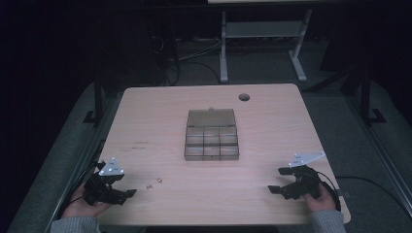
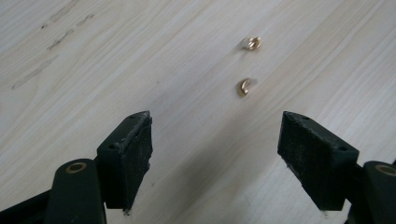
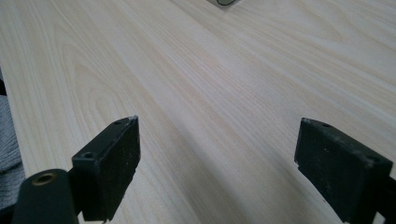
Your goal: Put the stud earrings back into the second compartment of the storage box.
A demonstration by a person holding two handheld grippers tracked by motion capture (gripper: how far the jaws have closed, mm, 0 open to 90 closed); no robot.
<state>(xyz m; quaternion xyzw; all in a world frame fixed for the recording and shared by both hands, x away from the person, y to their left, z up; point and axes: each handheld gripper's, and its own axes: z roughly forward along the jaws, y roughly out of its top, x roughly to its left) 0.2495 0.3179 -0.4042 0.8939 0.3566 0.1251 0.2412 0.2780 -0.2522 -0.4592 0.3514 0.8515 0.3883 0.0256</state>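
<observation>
While jaws gape, left gripper (image 2: 217,154) near table (image 1: 145,213) edge (brass rings (image 2: 243,87) ahead).

High view: fixed above the near edge of the desk (image 1: 145,116), faced forward and down, far enough to take in all four corners and the floor beyond.

Left gripper view: rode low over the near left corner, close to the wood, looking along its own black fingers (image 2: 128,154) at two small brass pieces (image 2: 244,87); the high view shared those pieces.

Right gripper view: rode low over the near right corner, close, looking across bare wood.
</observation>
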